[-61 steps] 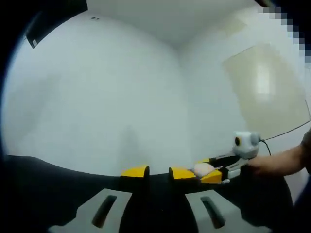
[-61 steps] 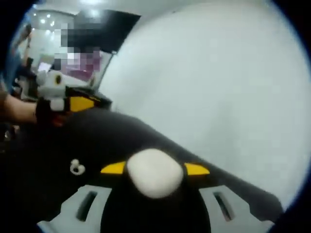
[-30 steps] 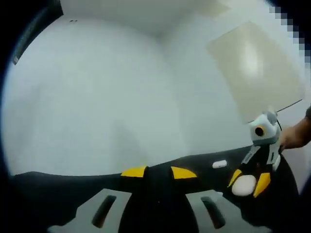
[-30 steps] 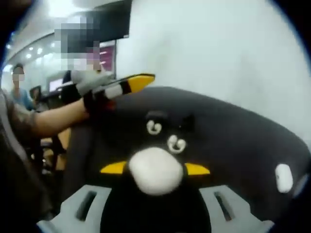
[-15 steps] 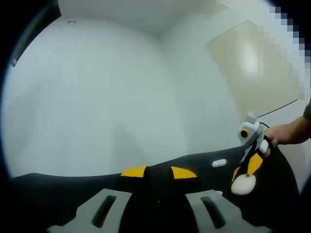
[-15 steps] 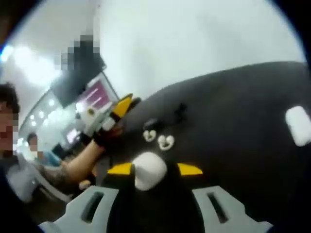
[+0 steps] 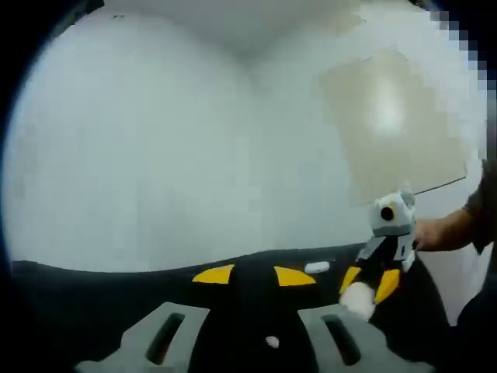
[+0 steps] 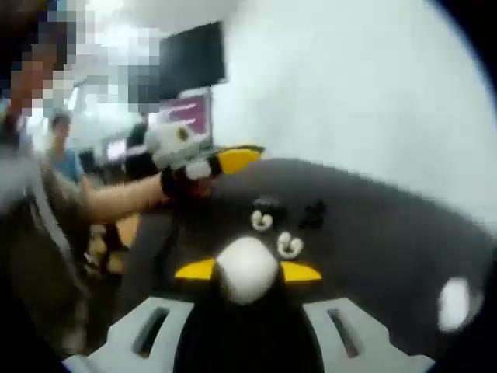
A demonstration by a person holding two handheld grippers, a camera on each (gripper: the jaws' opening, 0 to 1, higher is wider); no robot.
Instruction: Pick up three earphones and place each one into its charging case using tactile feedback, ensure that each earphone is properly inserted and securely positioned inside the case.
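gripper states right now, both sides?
Left gripper: open, nothing between its yellow-tipped jaws.
Right gripper: shut on a white charging case, above the black table.

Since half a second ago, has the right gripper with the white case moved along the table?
Yes. In the left gripper view the right gripper has come nearer the flat white case on the black table.

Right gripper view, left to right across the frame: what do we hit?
Left claw coming in from the left → white charging case clamped in the right claw → loose earphone on the black mat → second white case near the right edge.
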